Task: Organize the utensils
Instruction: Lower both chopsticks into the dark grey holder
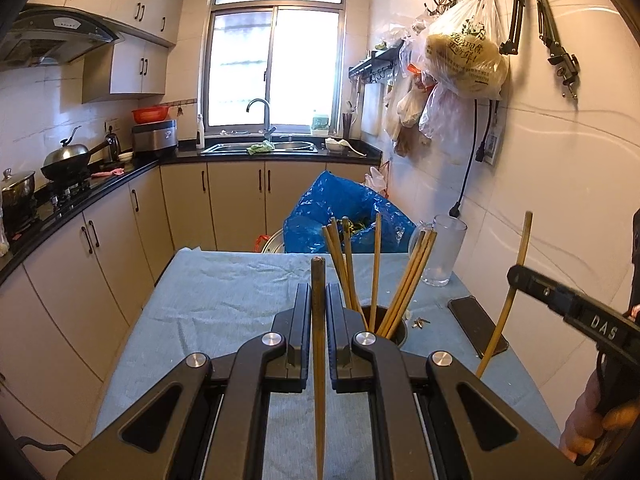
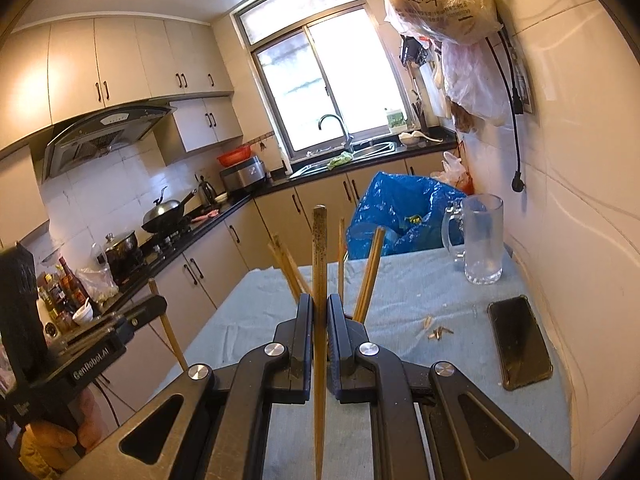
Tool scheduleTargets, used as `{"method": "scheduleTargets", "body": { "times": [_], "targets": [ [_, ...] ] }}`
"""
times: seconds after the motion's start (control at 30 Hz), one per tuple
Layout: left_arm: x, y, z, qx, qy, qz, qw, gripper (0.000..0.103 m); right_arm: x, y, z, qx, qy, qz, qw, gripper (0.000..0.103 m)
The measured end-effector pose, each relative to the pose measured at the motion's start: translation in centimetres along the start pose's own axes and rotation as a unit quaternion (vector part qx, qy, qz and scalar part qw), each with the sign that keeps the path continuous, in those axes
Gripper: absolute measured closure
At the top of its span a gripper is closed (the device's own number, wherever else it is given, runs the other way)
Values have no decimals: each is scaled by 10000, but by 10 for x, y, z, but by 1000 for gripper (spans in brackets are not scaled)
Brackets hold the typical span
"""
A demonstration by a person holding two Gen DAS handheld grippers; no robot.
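My left gripper is shut on one wooden chopstick, held upright above the blue-grey tablecloth. Just to its right a dark holder cup holds several chopsticks that fan out. My right gripper is shut on another chopstick, held upright in front of the same bunch. In the left wrist view the right gripper shows at the right with its chopstick. In the right wrist view the left gripper shows at the left with its chopstick.
A glass mug stands at the table's far right by the wall. A black phone and small scraps lie on the cloth. A blue plastic bag sits behind the table. The counter with stove and wok runs along the left.
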State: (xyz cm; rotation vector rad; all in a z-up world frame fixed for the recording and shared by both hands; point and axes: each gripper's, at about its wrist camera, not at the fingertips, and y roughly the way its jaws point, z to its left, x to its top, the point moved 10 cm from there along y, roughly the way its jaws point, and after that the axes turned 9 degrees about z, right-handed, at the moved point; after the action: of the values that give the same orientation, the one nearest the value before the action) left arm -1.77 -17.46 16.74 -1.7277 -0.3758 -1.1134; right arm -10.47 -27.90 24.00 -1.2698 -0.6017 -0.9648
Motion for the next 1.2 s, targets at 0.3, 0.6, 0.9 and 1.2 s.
{"method": "scheduleTargets", "body": {
  "times": [0.3, 0.6, 0.9, 1.2],
  "targets": [
    [25, 10, 1, -300, -119, 19, 9995, 96, 33, 4, -6, 35, 55, -173, 9998, 95],
    [75, 2, -10, -549, -179, -400, 9975, 96, 70, 0, 2, 88, -41, -492, 9987, 95],
    [107, 23, -23, -639, -463, -724, 9942, 96, 94, 21, -2, -56, 7, -721, 9974, 95],
    [117, 55, -25, -520, -628, -885, 9927, 97, 98, 60, -10, -243, 67, -754, 9968, 95]
  ]
}}
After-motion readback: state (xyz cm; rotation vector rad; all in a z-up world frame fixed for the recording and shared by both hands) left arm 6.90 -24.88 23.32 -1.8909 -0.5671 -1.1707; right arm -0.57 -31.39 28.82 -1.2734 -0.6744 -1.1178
